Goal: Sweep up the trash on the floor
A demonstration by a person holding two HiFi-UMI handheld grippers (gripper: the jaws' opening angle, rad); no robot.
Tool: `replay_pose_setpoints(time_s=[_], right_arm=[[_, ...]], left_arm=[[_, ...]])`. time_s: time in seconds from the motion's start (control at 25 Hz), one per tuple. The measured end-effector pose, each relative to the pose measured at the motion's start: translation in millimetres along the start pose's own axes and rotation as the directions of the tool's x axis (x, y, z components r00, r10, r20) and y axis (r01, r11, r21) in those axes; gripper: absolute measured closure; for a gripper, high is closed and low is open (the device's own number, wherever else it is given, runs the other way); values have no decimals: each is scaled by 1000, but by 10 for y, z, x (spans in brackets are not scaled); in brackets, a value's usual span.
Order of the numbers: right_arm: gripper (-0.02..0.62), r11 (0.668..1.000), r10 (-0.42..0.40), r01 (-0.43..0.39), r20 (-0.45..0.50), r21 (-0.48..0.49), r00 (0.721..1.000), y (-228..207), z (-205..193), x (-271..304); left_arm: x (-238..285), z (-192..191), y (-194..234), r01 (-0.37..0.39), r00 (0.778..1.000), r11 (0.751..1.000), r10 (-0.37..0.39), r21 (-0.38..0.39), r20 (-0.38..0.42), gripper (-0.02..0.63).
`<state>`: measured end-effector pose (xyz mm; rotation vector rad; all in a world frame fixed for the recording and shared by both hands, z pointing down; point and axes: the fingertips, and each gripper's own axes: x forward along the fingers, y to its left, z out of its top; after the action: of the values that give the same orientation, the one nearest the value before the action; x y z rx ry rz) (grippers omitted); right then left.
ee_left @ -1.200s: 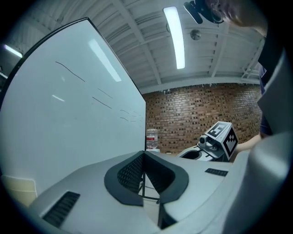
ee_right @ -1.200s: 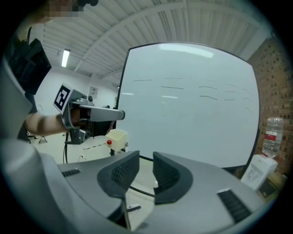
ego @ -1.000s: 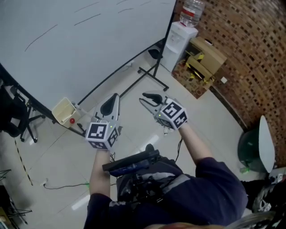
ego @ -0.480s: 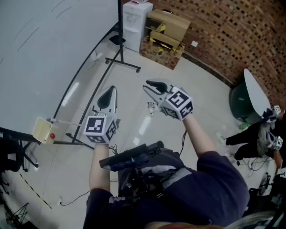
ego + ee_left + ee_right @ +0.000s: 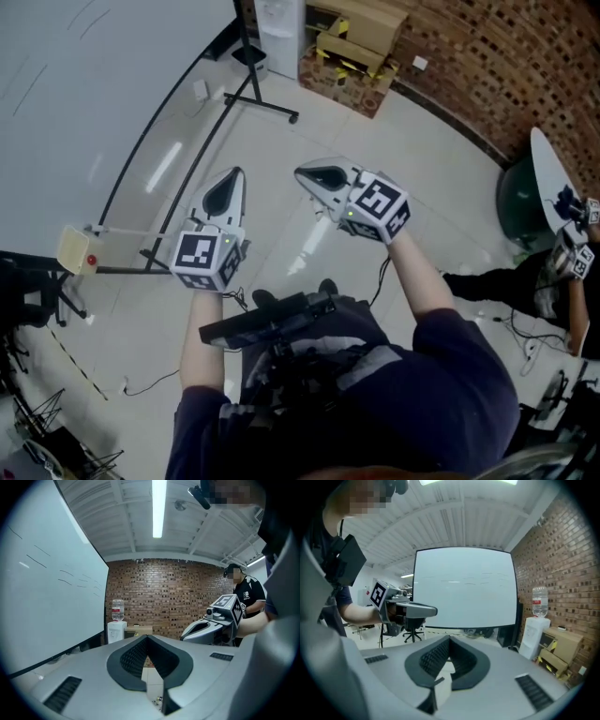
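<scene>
No trash, broom or dustpan shows in any view. My left gripper [image 5: 232, 178] is held out at chest height over the pale tiled floor [image 5: 394, 141], shut, with nothing between its jaws [image 5: 147, 641]. To its right my right gripper [image 5: 305, 173] points the same way; its jaws have just closed on nothing and stand shut [image 5: 450, 641]. The two grippers are side by side, a hand's width apart. Each shows in the other's view: the right gripper [image 5: 211, 623] and the left gripper [image 5: 410, 611].
A big whiteboard [image 5: 84, 84] on a black stand [image 5: 267, 105] fills the left. At the back stand a water dispenser [image 5: 279, 23], cardboard boxes [image 5: 356, 47] and a brick wall [image 5: 506, 66]. A seated person [image 5: 553, 281] and a green round object [image 5: 517, 202] are at the right.
The right gripper's jaws went from open to shut. Both grippers and the head view swung, so the whiteboard stand and the boxes slid left and up in the picture.
</scene>
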<state>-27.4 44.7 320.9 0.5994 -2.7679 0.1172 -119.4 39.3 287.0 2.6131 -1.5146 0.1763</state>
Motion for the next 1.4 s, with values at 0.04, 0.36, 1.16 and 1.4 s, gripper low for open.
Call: replay_pose_setpoints(time_s=[0.04, 0.36, 1.16, 1.4], right_arm=[[586, 1000, 20, -20, 4, 7, 1000, 16, -37, -67], [586, 976, 216, -218, 77, 6, 973, 50, -41, -423], [586, 914, 402, -398, 49, -78, 914, 750, 163, 190], [586, 895, 445, -445, 104, -29, 889, 1371, 443, 531]], left_arm=[[9, -33, -69, -7, 1000, 1000, 7, -4, -11, 606], [-150, 8, -278, -185, 982, 977, 187, -107, 11, 606], [-1354, -276, 154, -310, 951, 934, 305, -175, -58, 606], [-2304, -336, 685, -456, 889, 886, 452, -78, -69, 606]])
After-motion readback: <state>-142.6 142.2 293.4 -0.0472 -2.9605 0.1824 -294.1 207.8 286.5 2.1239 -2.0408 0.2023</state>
